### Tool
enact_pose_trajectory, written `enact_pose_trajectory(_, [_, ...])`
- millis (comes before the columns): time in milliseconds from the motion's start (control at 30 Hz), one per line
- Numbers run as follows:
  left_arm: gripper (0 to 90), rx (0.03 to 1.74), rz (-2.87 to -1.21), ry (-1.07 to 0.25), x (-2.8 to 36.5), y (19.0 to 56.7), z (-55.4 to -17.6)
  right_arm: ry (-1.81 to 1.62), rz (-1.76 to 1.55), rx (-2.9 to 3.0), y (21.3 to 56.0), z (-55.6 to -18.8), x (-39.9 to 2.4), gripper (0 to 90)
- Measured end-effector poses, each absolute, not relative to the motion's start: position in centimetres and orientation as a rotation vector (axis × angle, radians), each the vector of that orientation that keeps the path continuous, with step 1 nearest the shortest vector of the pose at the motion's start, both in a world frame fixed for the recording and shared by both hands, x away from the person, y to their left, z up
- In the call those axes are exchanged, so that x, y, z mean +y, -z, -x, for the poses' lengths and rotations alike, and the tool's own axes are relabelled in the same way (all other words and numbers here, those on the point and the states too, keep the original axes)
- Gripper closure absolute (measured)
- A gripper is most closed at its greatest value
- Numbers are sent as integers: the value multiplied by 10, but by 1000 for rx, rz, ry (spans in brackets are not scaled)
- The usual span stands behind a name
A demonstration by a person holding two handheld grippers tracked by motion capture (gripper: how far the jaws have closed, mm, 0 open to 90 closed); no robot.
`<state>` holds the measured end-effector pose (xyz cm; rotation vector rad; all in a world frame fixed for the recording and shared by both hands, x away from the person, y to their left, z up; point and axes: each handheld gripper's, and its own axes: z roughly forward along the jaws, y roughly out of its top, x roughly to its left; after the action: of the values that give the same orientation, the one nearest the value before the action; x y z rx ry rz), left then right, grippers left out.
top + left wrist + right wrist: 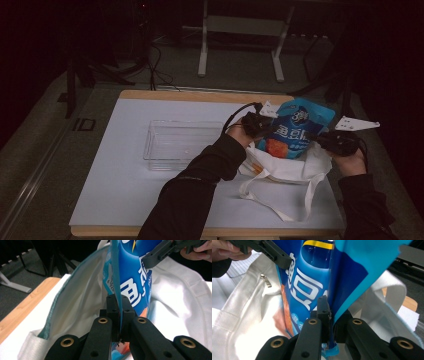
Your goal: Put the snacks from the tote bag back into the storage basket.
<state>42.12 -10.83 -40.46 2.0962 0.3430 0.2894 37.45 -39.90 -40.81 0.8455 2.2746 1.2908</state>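
A clear tray (183,144) sits at the left-centre of the white surface (115,190), with nothing visible inside it. To its right, well apart from the tray's near corner, a white tote (285,170) lies on the surface, its straps (280,200) trailing toward the front edge.

The left tool (256,124) comes in just right of the tray, the person's dark sleeve (200,185) crossing below it. In the left tool view its jaws are closed narrow on the side seam of a blue bag (132,277), the thin edge running straight up between them. The tote's teal-trimmed mouth (62,297) opens around the lower part of the bag, and white cloth spreads to both sides.

The blue bag (295,127) stands tilted between the two tools, its bottom down in the tote's opening and its top raised toward the far side of the surface.

The right tool (336,142) is at the bag's right edge, held by a hand (350,161). In the right tool view its jaws are pinched on the bag's (312,277) other edge. A zipper pull (265,280) lies on the tote cloth to the left, and the left tool (269,252) grips the bag farther up.
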Motion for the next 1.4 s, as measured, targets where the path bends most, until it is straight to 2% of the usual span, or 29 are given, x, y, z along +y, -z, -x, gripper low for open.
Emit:
enact_pose_trajectory(867, [900, 307, -2052, -337, -84, 334, -401, -1309, -728, 2253, 336, -361, -382, 877])
enact_pose_trajectory(1400, [900, 336, -2042, -425, -36, 302, -381, -1346, -613, 2278, 304, -361, -338, 878])
